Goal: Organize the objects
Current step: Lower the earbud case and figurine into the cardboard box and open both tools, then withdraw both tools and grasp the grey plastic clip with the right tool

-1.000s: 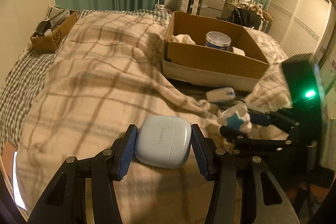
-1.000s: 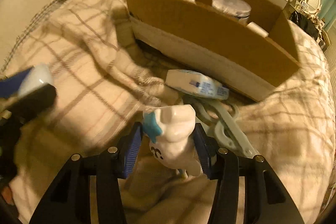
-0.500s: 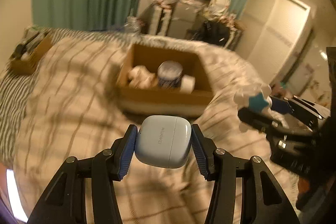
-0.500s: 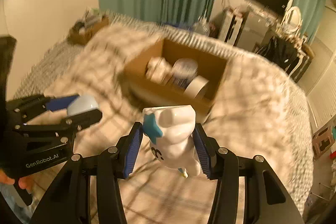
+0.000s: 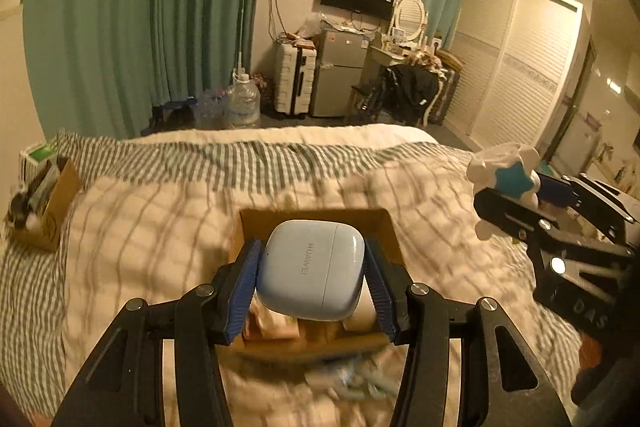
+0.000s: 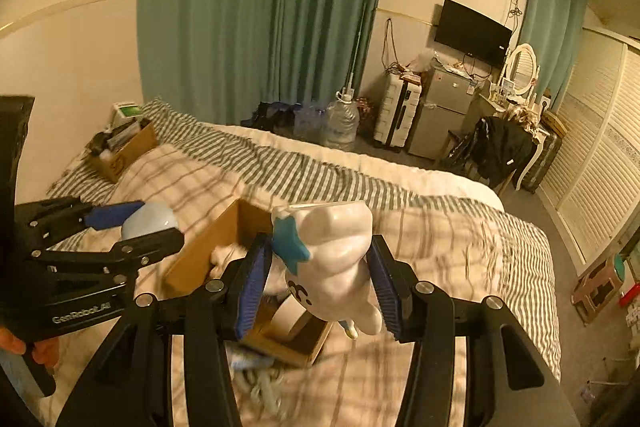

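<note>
Two boxes sit on the bed (image 6: 460,223); the cardboard box (image 6: 200,259) holds a tape roll (image 6: 290,317); left gripper (image 5: 312,279) pinches an earbud case (image 5: 312,269), right gripper (image 6: 320,279) a white figurine (image 6: 336,259)

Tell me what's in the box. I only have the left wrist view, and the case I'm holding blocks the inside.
Observer: The right wrist view looks past your earbud case. A white tape roll lies in the near corner of the cardboard box.
Operator: Anything else in there?
Observer: Something white and crumpled sits by the left wall; I cannot tell what it is.
Operator: Is the right grip square?
Observer: Yes. The right gripper has both blue pads on the white figurine's sides, with its blue star by the left pad.
</note>
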Motion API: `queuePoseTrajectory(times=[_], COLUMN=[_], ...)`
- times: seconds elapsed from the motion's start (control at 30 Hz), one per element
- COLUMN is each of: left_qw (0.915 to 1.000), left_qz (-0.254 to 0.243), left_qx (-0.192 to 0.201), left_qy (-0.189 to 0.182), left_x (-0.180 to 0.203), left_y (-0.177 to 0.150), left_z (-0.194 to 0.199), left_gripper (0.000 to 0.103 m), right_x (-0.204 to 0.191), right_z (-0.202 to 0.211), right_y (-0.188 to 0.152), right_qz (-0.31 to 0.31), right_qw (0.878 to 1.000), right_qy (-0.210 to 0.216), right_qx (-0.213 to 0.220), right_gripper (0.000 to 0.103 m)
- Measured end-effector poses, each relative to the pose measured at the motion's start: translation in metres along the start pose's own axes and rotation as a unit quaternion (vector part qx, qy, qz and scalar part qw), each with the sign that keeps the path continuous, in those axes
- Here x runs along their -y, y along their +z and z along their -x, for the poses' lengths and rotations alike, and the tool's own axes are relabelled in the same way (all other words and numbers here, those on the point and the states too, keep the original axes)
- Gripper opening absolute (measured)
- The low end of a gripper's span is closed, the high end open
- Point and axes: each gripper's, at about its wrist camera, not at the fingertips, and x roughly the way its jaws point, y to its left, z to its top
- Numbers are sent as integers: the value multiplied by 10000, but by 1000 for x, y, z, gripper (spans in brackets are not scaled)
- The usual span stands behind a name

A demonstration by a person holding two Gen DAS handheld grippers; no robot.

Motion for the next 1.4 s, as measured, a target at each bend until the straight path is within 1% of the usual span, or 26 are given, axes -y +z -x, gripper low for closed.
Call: queuePoseTrajectory(times=[0.1, 0.17, 0.27, 0.37, 0.47, 0.53, 0.63, 0.7, 0.73, 0.77, 0.8, 0.87, 0.9, 0.93, 0.97, 1.03, 1.07, 1.1, 1.13, 1.2, 1.23, 1.33, 1.4], left_qw=[9999, 9993, 9982, 9973, 9972, 9976, 9981, 9980, 9980, 9979, 9979, 9987, 9990, 9993, 9995, 9992, 9989, 9986, 9983, 9977, 9972, 9959, 9949], left_qz=[-30, -47, -15, -1, -18, -53, -101, -35, 1, 40, 71, 65, 24, -50, -139, -330, -377, -415, -440, -470, -502, -587, -626], left_qx=[-99, -282, -528, -684, -692, -646, -579, -602, -622, -639, -638, -502, -437, -341, -215, 6, 83, 161, 243, 385, 447, 548, 607], left_qy=[68, 221, 269, 279, 271, 231, 188, 168, 130, 81, 65, 65, 98, 148, 191, 246, 267, 285, 294, 313, 341, 410, 498], left_x=[-6, -11, -22, -30, -36, -37, -38, -37, -38, -38, -37, -33, -30, -25, -20, -9, -6, -2, 1, 6, 8, 9, 8], left_y=[6, 3, -8, -21, -28, -31, -33, -33, -32, -31, -30, -26, -24, -21, -19, -13, -10, -8, -7, -4, -4, -7, -12], left_z=[-39, -65, -101, -126, -141, -146, -150, -150, -150, -147, -144, -130, -122, -111, -97, -66, -54, -41, -25, 4, 21, 53, 73], left_gripper=[52, 52, 52, 52, 52, 52, 52, 53, 54, 54, 56, 67, 79, 87, 88, 96, 97, 101, 103, 103, 103, 103, 103], right_x=[1, 2, 0, 1, 2, 2, 3, 5, 6, 7, 8, 10, 10, 11, 11, 13, 13, 13, 13, 13, 13, 12, 10], right_z=[-38, -66, -107, -144, -170, -178, -186, -186, -184, -178, -173, -152, -143, -132, -119, -92, -80, -64, -48, -18, -2, 44, 66], right_y=[9, 10, 0, -13, -24, -31, -36, -38, -38, -37, -35, -30, -27, -23, -20, -13, -11, -8, -6, -3, -1, 1, 0], right_qz=[-50, -43, 37, 9, 50, 45, -33, -142, -236, -339, -359, -328, -328, -326, -323, -296, -275, -247, -215, -179, -150, -34, 25], right_qw=[9999, 9998, 9990, 9978, 9968, 9965, 9960, 9954, 9951, 9957, 9964, 9982, 9985, 9987, 9989, 9993, 9995, 9997, 9997, 9995, 9994, 9988, 9983], right_qy=[-11, -58, -49, 6, 49, 90, 168, 290, 392, 379, 303, 183, 174, 173, 172, 141, 98, 37, -13, -67, -69, -122, -189], right_qx=[-94, -199, -434, -660, -798, -836, -874, -905, -874, -778, -709, -478, -414, -360, -299, -153, -82, 3, 79, 234, 298, 472, 553], right_gripper=[49, 49, 49, 49, 49, 49, 49, 49, 49, 50, 61, 79, 79, 79, 79, 79, 81, 83, 84, 89, 89, 91, 93])
